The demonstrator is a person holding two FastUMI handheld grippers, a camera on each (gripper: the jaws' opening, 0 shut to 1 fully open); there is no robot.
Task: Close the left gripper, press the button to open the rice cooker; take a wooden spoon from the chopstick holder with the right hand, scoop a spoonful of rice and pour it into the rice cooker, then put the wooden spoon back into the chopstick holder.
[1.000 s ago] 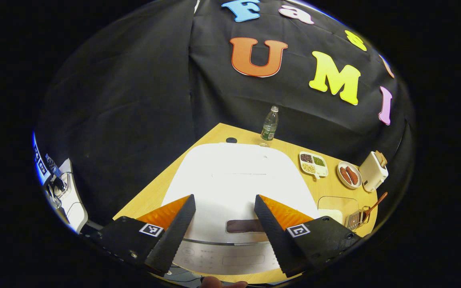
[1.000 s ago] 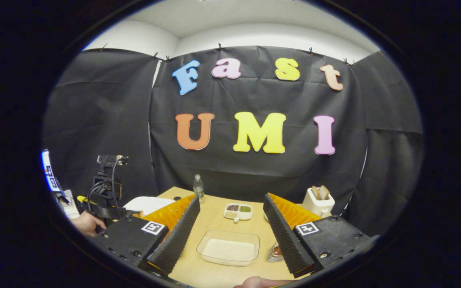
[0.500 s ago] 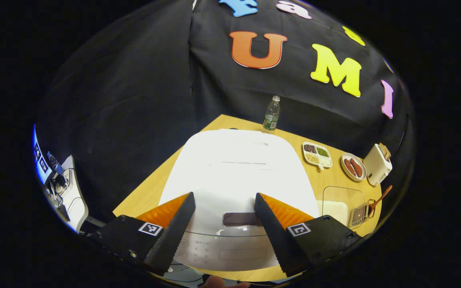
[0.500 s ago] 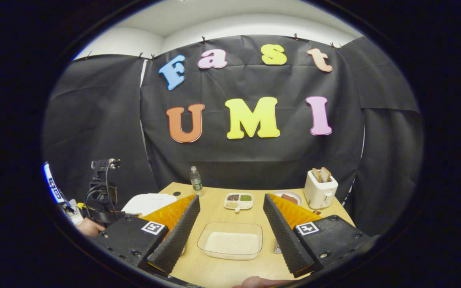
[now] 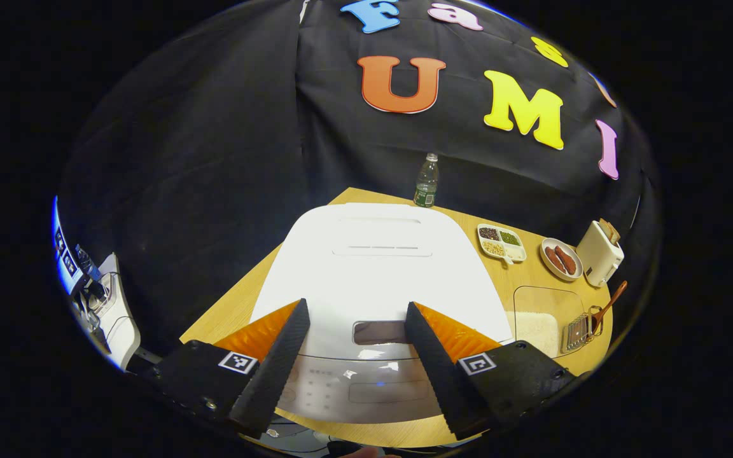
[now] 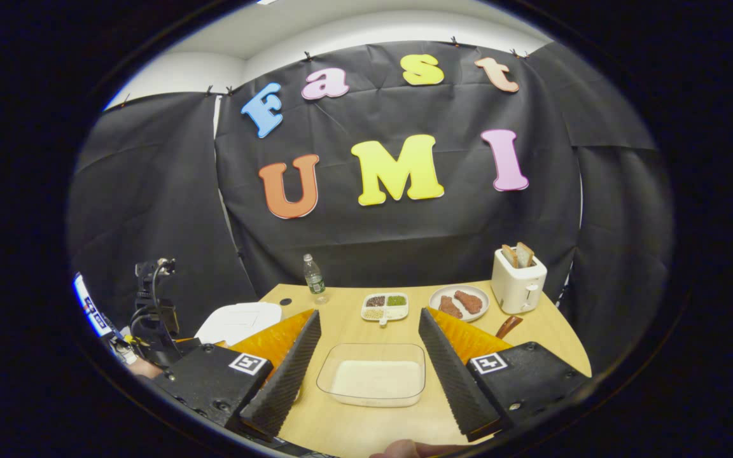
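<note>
The white rice cooker [image 5: 379, 267] stands lid down on the wooden table, with its dark oblong button [image 5: 380, 332] near the front edge. My left gripper [image 5: 357, 324] hangs open just above that button, a finger on either side. At the right stands the wire chopstick holder [image 5: 578, 332] with the wooden spoon [image 5: 608, 306] leaning out of it. The clear rice container [image 6: 373, 381] lies on the table between the fingers of my open right gripper [image 6: 369, 337]. The cooker's lid [image 6: 238, 322] shows at the left, and the spoon handle [image 6: 508, 326] pokes up behind the right finger.
Along the back stand a water bottle [image 6: 313, 278], a divided dish of beans [image 6: 385, 306], a plate of sausages [image 6: 459, 302] and a white toaster with bread [image 6: 518, 281]. The other gripper's rig and a hand [image 6: 150, 331] are at the left.
The left gripper has moved nearer the cooker's front, and the button now sits higher between its fingers. The right gripper has risen and tilted down, showing more of the table.
</note>
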